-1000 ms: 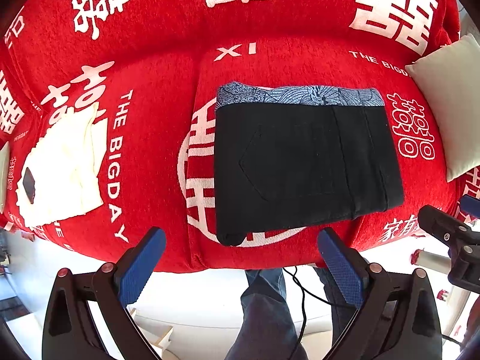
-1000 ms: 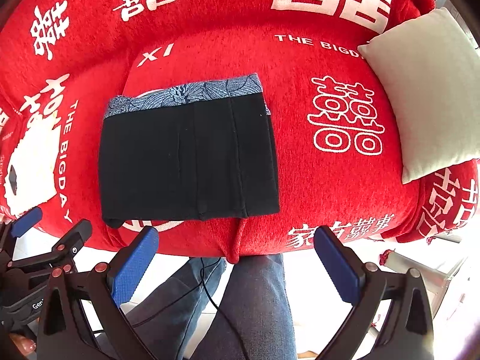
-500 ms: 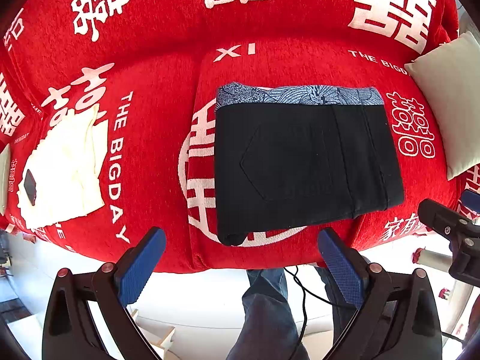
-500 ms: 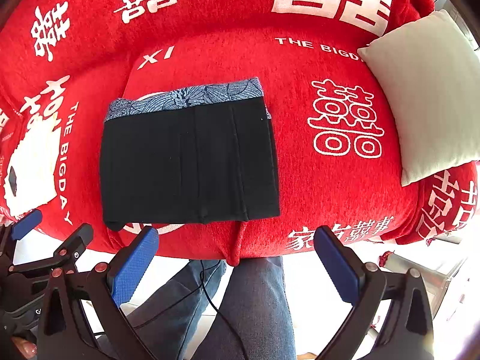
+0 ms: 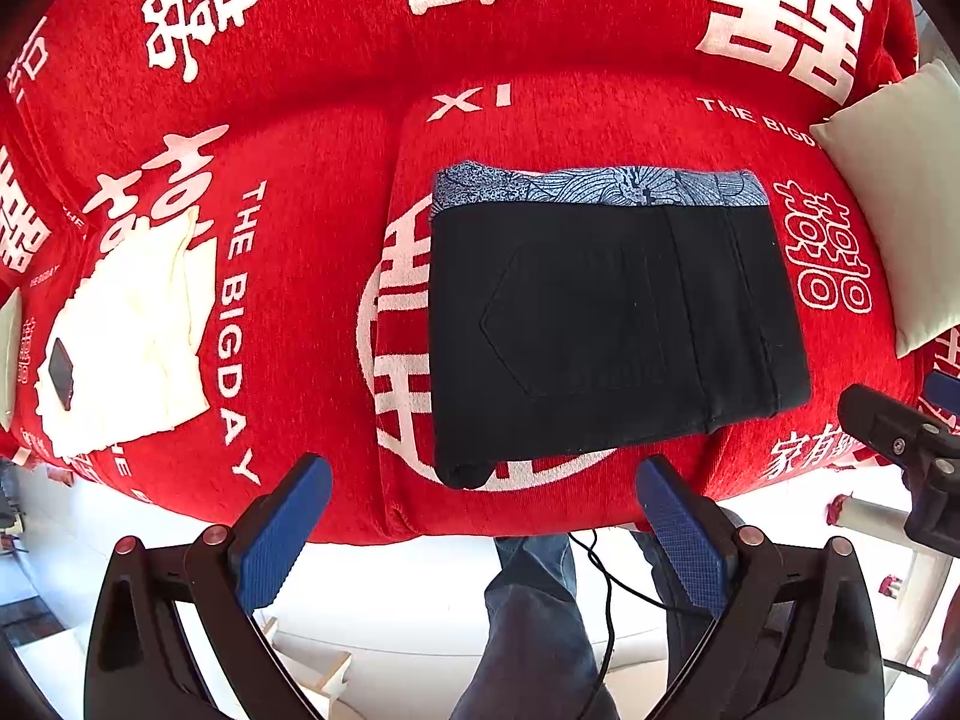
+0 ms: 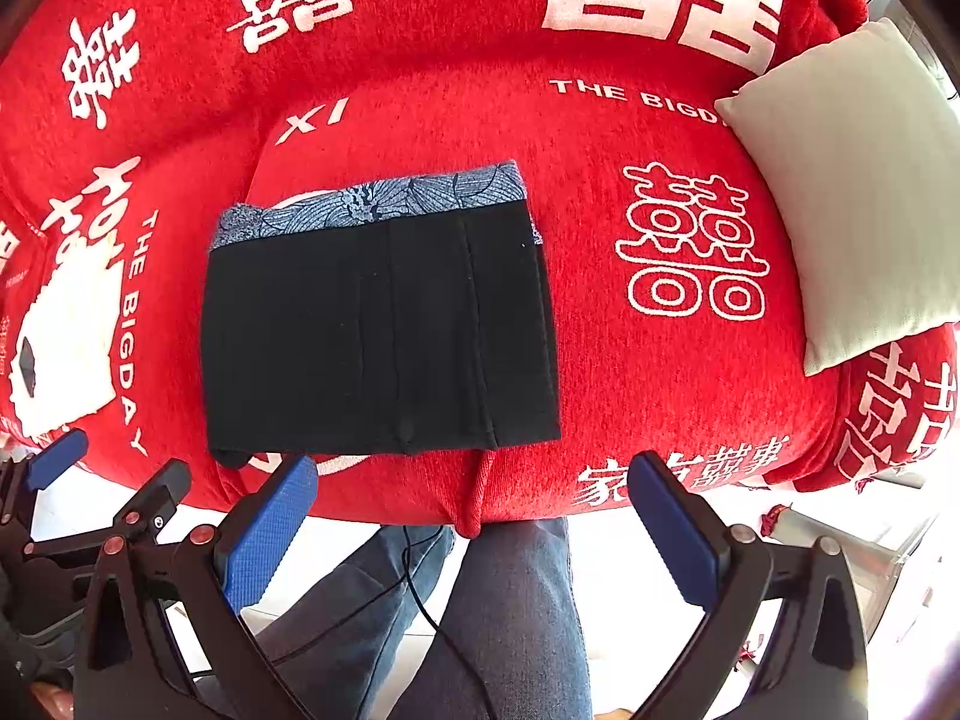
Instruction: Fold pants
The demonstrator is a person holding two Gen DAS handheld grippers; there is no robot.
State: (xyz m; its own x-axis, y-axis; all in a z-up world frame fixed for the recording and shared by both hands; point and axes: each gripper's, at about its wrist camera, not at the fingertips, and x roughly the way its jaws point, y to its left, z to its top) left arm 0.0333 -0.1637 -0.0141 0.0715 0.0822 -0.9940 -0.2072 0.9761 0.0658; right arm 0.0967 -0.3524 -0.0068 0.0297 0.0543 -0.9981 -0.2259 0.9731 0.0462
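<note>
The folded pants (image 5: 606, 324) lie crosswise ahead of both wide-spread, empty grippers, left gripper (image 5: 480, 516) nearer than right gripper (image 6: 474, 516)

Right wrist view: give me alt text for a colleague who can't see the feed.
Black pants, folded into a flat rectangle with a blue patterned waistband at the far edge, lie on a red sofa cover printed with white characters. The open right tongs hover empty at the sofa's front edge; a pale cushion sits at right.
</note>
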